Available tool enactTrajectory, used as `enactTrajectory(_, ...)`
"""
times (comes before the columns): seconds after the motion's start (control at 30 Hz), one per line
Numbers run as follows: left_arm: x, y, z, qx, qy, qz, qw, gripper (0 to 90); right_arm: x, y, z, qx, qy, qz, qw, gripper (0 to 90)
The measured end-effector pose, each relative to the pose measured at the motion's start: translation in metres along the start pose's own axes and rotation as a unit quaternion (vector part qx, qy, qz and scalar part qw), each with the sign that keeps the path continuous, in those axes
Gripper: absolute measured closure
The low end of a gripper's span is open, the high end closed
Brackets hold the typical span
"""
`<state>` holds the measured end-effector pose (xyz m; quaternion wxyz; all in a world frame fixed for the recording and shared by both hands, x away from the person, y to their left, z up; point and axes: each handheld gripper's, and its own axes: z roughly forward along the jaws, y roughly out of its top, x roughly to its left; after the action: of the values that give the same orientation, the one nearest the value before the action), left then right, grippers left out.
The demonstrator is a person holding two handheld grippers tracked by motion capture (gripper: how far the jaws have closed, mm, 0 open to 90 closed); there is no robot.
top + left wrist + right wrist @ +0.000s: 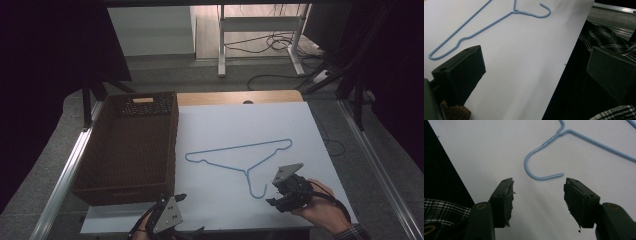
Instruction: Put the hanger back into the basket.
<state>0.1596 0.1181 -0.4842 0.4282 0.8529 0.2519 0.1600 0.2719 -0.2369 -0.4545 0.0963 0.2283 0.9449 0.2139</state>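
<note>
A: Any brand, label or writing you can read?

B: None legible. The pale patch on the far wall of the brown woven basket (127,145) is too small to make out.

A: Where is the hanger?

B: The blue wire hanger (240,157) lies flat on the white table (280,125). Its hook curls just ahead of the right gripper (278,194), not touching it. From the left gripper (192,214) it sits farther off, ahead and to the right.

A: The jaws?

B: Both pairs stand wide apart, nothing between them. In the right gripper view the pads (507,197) look frayed.

A: What does one camera add?

B: The high view shows the basket, just ahead of the left gripper. The left gripper view shows a plaid sleeve (604,40) beyond the table edge.
</note>
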Motion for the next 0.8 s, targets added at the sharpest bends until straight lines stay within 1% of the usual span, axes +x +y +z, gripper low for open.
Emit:
enactTrajectory(0.07, 0.000, 0.000, 0.000, 0.002, 0.000, 0.000, 1.0000, 2.0, -0.002, 0.003, 0.003, 0.010, 0.002, -0.005, 0.9999, 43.0)
enactTrajectory(0.13, 0.000, 0.000, 0.001, 0.005, -0.003, -0.001, 1.0000, 2.0, -0.004, 0.006, 0.007, 0.023, 0.002, -0.018, 0.9996, 45.1)
enactTrajectory(0.2, 0.000, -0.001, 0.003, 0.012, -0.003, 0.000, 0.9999, 2.0, -0.006, 0.010, 0.011, 0.042, -0.003, -0.033, 0.9986, 46.8)
enactTrajectory(0.27, 0.000, -0.001, 0.004, 0.016, -0.003, 0.002, 0.9999, 1.9, -0.009, 0.014, 0.014, 0.055, -0.003, -0.045, 0.9975, 48.6)
enactTrajectory(0.3, 0.000, -0.001, 0.004, 0.016, -0.003, 0.002, 0.9999, 1.9, -0.009, 0.014, 0.014, 0.055, -0.003, -0.045, 0.9975, 48.6)
enactTrajectory(0.33, -0.001, -0.001, 0.004, 0.016, -0.004, 0.002, 0.9999, 1.9, -0.010, 0.016, 0.016, 0.062, -0.002, -0.048, 0.9969, 49.5)
enactTrajectory(0.37, -0.001, -0.001, 0.004, 0.017, -0.004, 0.003, 0.9998, 1.9, -0.012, 0.021, 0.019, 0.071, 0.003, -0.058, 0.9958, 51.7)
enactTrajectory(0.47, -0.001, -0.001, 0.004, 0.019, -0.005, 0.003, 0.9998, 1.9, -0.013, 0.025, 0.021, 0.076, 0.009, -0.065, 0.9950, 53.6)
enactTrajectory(0.5, -0.001, -0.001, 0.004, 0.019, -0.005, 0.002, 0.9998, 1.9, -0.013, 0.027, 0.022, 0.079, 0.015, -0.069, 0.9944, 54.5)
enactTrajectory(0.53, -0.001, -0.001, 0.004, 0.019, -0.005, 0.003, 0.9998, 1.9, -0.013, 0.032, 0.025, 0.088, 0.023, -0.074, 0.9931, 57.2)
enactTrajectory(0.57, -0.001, -0.001, 0.004, 0.019, -0.005, 0.003, 0.9998, 1.9, -0.013, 0.032, 0.025, 0.088, 0.023, -0.074, 0.9931, 57.2)
enactTrajectory(0.6, -0.001, -0.001, 0.004, 0.020, -0.005, 0.003, 0.9998, 1.9, -0.013, 0.034, 0.026, 0.093, 0.025, -0.080, 0.9921, 58.5)
enactTrajectory(0.63, -0.001, -0.001, 0.004, 0.021, -0.005, 0.004, 0.9998, 1.9, -0.012, 0.038, 0.031, 0.110, 0.034, -0.091, 0.9892, 61.2)
enactTrajectory(0.67, -0.001, -0.001, 0.004, 0.021, -0.005, 0.004, 0.9998, 1.9, -0.012, 0.039, 0.032, 0.115, 0.035, -0.099, 0.9878, 62.1)
enactTrajectory(0.7, -0.001, -0.001, 0.004, 0.022, -0.006, 0.005, 0.9997, 1.9, -0.011, 0.040, 0.034, 0.121, 0.035, -0.102, 0.9867, 63.4)
enactTrajectory(0.73, -0.001, -0.001, 0.004, 0.022, -0.006, 0.005, 0.9997, 1.9, -0.011, 0.040, 0.034, 0.121, 0.035, -0.102, 0.9867, 63.4)
enactTrajectory(0.77, -0.001, -0.001, 0.005, 0.022, -0.006, 0.005, 0.9997, 1.9, -0.010, 0.043, 0.039, 0.134, 0.038, -0.119, 0.9831, 65.7)
enactTrajectory(0.8, -0.001, -0.001, 0.005, 0.023, -0.007, 0.006, 0.9997, 1.9, -0.009, 0.044, 0.040, 0.137, 0.037, -0.125, 0.9820, 66.5)
